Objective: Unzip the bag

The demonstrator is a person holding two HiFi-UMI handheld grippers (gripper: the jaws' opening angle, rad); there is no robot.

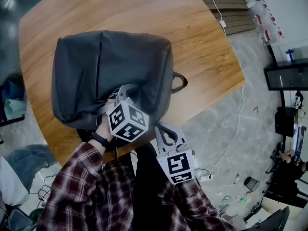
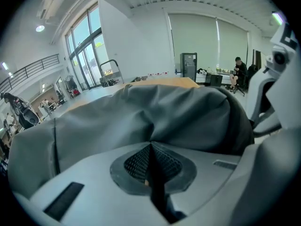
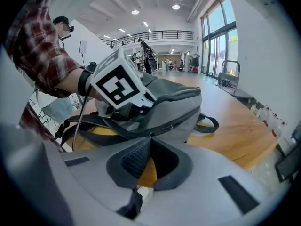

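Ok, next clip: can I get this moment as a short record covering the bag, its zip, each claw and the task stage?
bag: grey backpack lying flat on the wooden table
zip: the zip on the side seen in the right gripper view looks closed
left claw: left gripper shut, pinching the backpack fabric
right claw: right gripper at the table's near edge, tips together at the zip line; can't tell whether it holds a pull
task stage: no opening visible yet
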